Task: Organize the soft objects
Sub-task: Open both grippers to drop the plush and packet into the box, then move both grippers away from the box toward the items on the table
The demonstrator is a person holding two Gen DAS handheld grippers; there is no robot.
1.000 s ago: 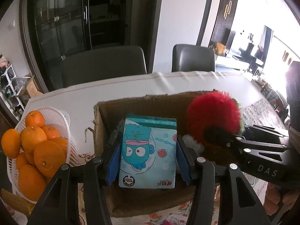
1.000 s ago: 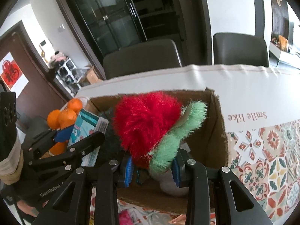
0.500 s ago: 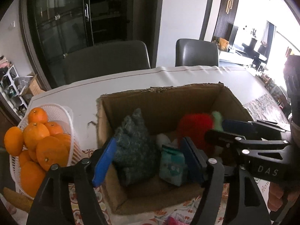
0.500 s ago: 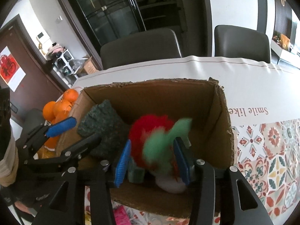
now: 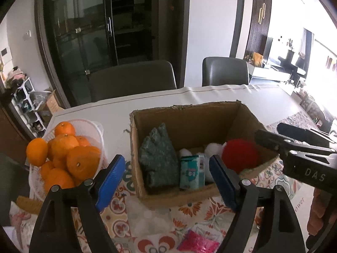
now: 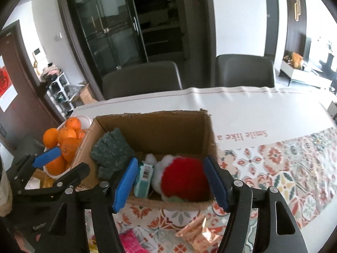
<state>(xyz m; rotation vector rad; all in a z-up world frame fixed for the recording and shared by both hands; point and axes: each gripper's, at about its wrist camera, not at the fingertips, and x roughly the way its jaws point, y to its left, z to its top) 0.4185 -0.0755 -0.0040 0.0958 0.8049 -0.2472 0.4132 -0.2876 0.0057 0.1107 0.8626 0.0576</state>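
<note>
Fingers splayed above cardboard box holding red plush, tissue pack, green knit.

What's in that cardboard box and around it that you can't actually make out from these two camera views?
- Red plush: its underside is hidden by the cardboard box front wall, both views.
- White item: mostly covered by the plush.
- Tissue pack: print too small.
- Pink packet: cut off at the frame's bottom, left view.
</note>
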